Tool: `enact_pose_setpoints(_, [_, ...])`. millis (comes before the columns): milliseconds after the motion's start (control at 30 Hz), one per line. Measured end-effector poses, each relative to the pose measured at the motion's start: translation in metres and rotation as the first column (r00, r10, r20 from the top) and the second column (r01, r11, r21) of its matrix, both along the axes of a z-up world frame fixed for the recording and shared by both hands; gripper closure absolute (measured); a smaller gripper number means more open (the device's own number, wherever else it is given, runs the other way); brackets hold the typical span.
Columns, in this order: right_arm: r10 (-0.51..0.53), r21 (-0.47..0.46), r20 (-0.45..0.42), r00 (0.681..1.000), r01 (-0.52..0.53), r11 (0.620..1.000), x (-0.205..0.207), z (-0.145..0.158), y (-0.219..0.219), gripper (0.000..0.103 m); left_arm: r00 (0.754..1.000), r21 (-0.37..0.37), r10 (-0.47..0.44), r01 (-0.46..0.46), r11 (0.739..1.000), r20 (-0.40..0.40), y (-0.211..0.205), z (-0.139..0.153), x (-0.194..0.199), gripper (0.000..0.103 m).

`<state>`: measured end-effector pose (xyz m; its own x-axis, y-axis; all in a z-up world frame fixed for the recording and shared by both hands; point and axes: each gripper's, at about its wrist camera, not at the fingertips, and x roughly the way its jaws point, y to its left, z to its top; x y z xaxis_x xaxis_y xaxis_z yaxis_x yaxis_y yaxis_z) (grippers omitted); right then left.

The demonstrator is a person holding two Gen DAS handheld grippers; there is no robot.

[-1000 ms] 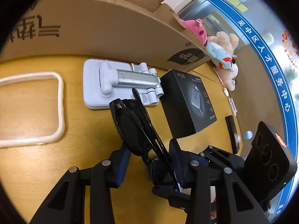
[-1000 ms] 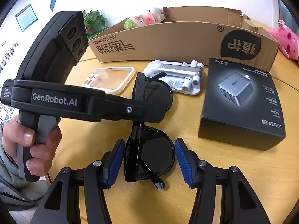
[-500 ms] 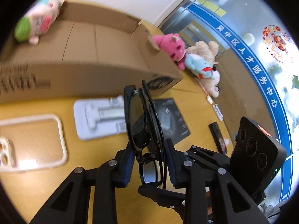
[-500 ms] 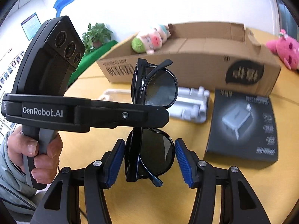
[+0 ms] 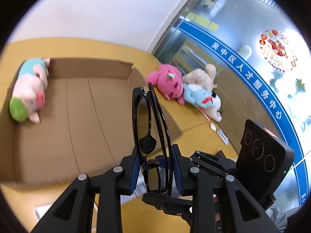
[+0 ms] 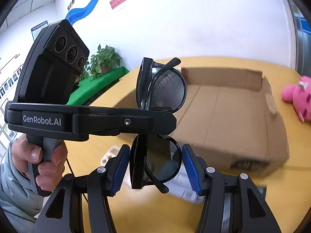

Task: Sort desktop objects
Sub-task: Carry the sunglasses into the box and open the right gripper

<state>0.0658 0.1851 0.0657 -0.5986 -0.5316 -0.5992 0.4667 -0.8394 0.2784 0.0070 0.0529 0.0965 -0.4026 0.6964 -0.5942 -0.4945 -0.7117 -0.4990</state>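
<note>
My left tongs (image 5: 155, 171) are pinched narrow on the folded black sunglasses (image 5: 149, 124), the blue pads pressing the frame from both sides at its middle, so the glasses stand on edge with one lens above the grip and one below. My right tongs (image 6: 155, 167) sit half spread around the lower lens (image 6: 157, 161); its pads look close to the frame's edges, but I cannot tell whether they touch. The sunglasses hang in the air above the yellow tabletop (image 6: 155, 213), just in front of the open cardboard box (image 5: 77, 120), which I use as my landmark. Inside the box, at its far left corner, lies a pink pig plush (image 5: 29, 91) with a green end. Just beside the box's right wall, a pink plush (image 5: 167, 83), a beige one (image 5: 202, 75) and a blue-and-white one (image 5: 202, 97) huddle together.
</note>
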Motion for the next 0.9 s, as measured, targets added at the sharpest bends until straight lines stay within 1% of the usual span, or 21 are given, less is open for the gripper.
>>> enact_pose_setpoints(133, [0.01, -0.019, -0.014, 1.0, -0.011, 1.0, -0.034, 0.015, -0.006, 0.049, 0.999, -0.011, 0.005, -0.005, 1.0, -0.032, -0.007, 0.02, -0.024, 0.074])
enact_pose_setpoints(267, [0.02, -0.009, -0.035, 0.999, -0.021, 1.0, -0.07, 0.03, -0.011, 0.049, 0.999, -0.009, 0.006, -0.006, 1.0, -0.053, -0.015, 0.036, -0.056, 0.074])
enact_pose_setpoints(400, [0.033, 0.004, -0.043, 0.999, -0.033, 0.999, -0.113, 0.042, -0.017, 0.049, 0.998, -0.011, 0.003, -0.004, 1.0, -0.066, -0.023, 0.045, -0.09, 0.074])
enact_pose_setpoints(500, [0.039, 0.009, -0.034, 0.999, -0.039, 0.999, -0.144, 0.045, -0.021, 0.049, 0.998, -0.007, 0.013, -0.014, 1.0, -0.053, -0.03, 0.047, -0.12, 0.074])
enact_pose_setpoints(600, [0.045, -0.007, 0.002, 0.999, -0.045, 0.999, -0.18, 0.041, -0.022, 0.049, 1.0, -0.007, 0.017, -0.017, 1.0, -0.025, -0.034, 0.04, -0.152, 0.074])
enact_pose_setpoints(700, [0.048, -0.012, 0.044, 0.998, -0.047, 0.999, -0.218, 0.029, -0.023, 0.049, 0.999, -0.01, 0.025, -0.024, 1.0, 0.024, -0.036, 0.026, -0.185, 0.074])
enact_pose_setpoints(800, [0.042, -0.045, 0.119, 0.992, -0.037, 0.998, -0.259, 0.006, -0.02, 0.049, 0.996, -0.015, 0.034, -0.033, 0.999, 0.085, -0.037, 0.006, -0.217, 0.074])
enact_pose_setpoints(900, [0.03, -0.063, 0.182, 0.983, -0.019, 0.998, -0.287, -0.018, -0.016, 0.049, 0.988, -0.024, 0.031, -0.028, 0.999, 0.153, -0.033, -0.022, -0.244, 0.074])
